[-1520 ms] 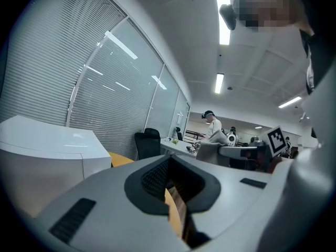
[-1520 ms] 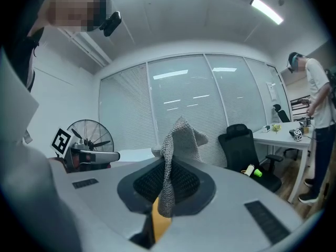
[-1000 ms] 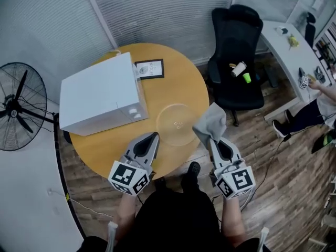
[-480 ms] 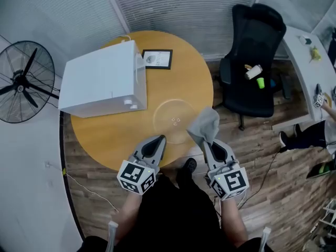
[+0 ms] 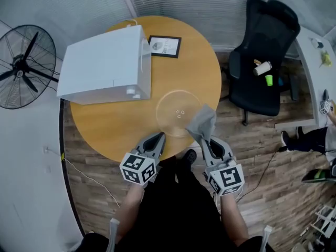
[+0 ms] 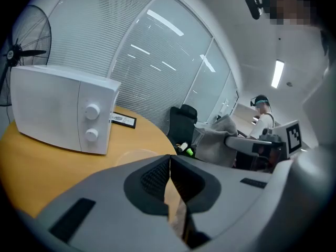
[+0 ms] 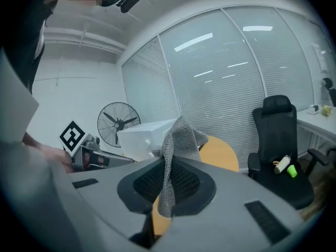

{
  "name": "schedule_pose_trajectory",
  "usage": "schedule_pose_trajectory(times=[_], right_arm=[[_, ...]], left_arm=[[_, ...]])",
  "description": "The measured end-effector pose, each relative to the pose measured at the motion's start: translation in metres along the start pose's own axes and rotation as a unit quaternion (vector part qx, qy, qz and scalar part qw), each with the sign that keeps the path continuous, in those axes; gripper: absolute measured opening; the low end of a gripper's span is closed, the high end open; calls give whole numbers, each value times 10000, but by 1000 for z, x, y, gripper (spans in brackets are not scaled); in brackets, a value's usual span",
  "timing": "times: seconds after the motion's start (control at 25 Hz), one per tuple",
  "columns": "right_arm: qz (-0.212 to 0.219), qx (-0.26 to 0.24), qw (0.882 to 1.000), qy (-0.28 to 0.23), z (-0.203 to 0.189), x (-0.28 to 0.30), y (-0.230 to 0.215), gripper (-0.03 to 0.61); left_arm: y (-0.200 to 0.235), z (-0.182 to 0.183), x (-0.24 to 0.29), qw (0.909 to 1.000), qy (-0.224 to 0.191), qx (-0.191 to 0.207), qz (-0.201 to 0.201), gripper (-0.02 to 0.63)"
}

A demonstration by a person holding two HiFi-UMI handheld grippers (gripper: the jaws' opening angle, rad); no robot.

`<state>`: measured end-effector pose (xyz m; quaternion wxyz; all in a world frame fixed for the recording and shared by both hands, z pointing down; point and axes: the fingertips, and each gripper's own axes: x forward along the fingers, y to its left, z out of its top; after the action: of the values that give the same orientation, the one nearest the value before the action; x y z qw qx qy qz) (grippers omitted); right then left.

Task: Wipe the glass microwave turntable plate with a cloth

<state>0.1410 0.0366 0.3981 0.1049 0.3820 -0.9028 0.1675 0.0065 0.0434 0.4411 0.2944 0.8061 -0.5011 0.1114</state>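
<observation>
While clamping the cloth [image 5: 203, 123] in the right tool [image 5: 205, 140] to wipe the plate [image 5: 176, 114], holds the left tool [image 5: 158, 136] closed, empty.

We look along the left claw [image 6: 169, 164], whose jaws are pressed together with nothing between them. Beyond them lies the round wooden desk [image 6: 31, 164], carrying a white microwave [image 6: 52, 114] at the left with two knobs [image 6: 92, 111] on its front. A dark-framed card [image 6: 122, 121] lies flat just beside the microwave, and the glass plate [image 6: 137, 154] shows faintly on the desk past the jaws. At the right we see the right claw [image 6: 229, 139] with a grey cloth [image 6: 212, 143] bunched at its tip. A black chair [image 6: 181, 121] stands behind the desk, and a fan [image 6: 14, 53] stands at upper left.
</observation>
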Motion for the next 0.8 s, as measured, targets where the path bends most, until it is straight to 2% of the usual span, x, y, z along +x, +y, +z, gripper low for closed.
schedule_pose_trajectory(times=[0.44, 0.8], right_arm=[[-180, -273, 9972, 678, -33, 43, 5, 21], [-402, -410, 9918, 1142, -63, 75, 5, 21]], left_arm=[[82, -49, 30, 9954, 531, -768, 198, 29], [129, -92, 59, 9817, 904, -1676, 54, 67]])
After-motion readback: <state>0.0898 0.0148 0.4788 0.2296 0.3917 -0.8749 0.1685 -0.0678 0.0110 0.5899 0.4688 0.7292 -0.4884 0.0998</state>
